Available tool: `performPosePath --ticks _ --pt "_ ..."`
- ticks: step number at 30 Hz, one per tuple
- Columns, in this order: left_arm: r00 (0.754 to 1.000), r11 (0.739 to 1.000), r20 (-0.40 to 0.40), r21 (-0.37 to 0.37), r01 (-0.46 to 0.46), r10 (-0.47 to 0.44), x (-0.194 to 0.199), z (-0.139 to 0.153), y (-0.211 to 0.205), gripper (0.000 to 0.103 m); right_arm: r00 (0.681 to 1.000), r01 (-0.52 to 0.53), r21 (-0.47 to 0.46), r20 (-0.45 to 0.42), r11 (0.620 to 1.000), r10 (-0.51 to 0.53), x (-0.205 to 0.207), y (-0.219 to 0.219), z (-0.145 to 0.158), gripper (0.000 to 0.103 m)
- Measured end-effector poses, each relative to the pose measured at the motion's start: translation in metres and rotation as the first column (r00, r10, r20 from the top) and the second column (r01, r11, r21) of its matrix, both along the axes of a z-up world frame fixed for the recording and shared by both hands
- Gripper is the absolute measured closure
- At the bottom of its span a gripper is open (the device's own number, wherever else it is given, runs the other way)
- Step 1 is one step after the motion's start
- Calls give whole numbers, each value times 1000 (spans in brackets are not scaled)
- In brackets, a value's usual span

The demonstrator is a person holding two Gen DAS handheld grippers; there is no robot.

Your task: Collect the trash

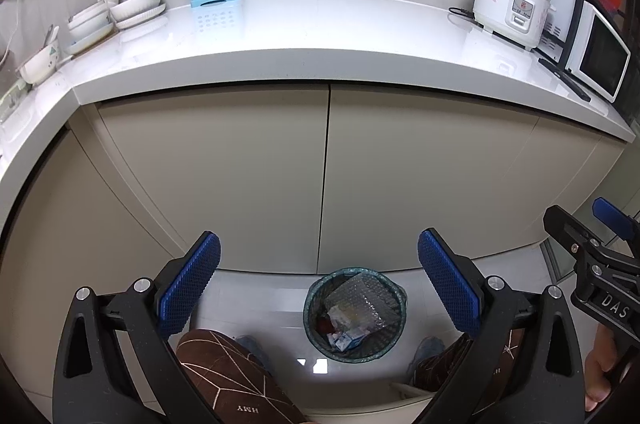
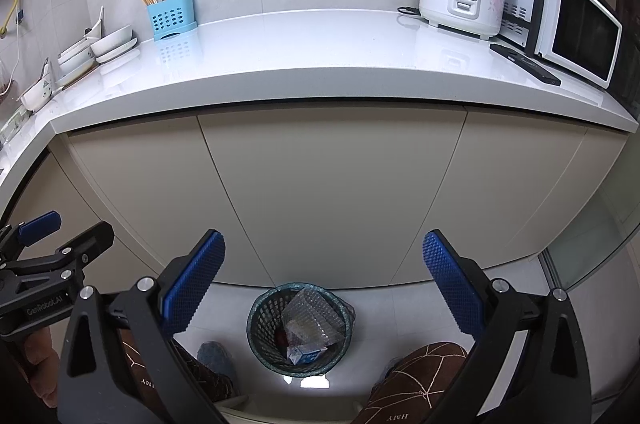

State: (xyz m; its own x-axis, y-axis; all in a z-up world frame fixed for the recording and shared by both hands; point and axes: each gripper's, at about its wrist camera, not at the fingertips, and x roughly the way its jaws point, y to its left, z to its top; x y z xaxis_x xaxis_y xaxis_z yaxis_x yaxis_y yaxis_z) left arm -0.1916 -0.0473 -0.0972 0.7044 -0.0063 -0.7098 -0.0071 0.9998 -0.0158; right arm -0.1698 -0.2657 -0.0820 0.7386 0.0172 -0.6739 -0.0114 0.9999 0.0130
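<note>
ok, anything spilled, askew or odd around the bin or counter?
Nothing stands out. The trash bin stands upright on the floor with bubble wrap and a small carton inside, nothing spilled around it. Countertop items look orderly.

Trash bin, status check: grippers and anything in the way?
Left gripper and right gripper open, empty. Trash bin on floor below, holding bubble wrap. Nothing blocking.

— Where's the bin (image 1: 354, 314)?
— On the floor, upright, right by the cabinet base. Dark mesh, round, lined with a teal bag.
— And inside?
— Crumpled bubble wrap (image 1: 362, 300) on top, a small blue-and-white carton (image 2: 306, 355) low at the front, something red beneath.
</note>
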Motion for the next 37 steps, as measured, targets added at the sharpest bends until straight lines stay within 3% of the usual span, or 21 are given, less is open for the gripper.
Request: performPosePath --ticks 37 --pt "1000 1000 20 1 17 -17 -7 11 -8 6 1000 -6 -6 31 1000 6 -10 3 18 8"
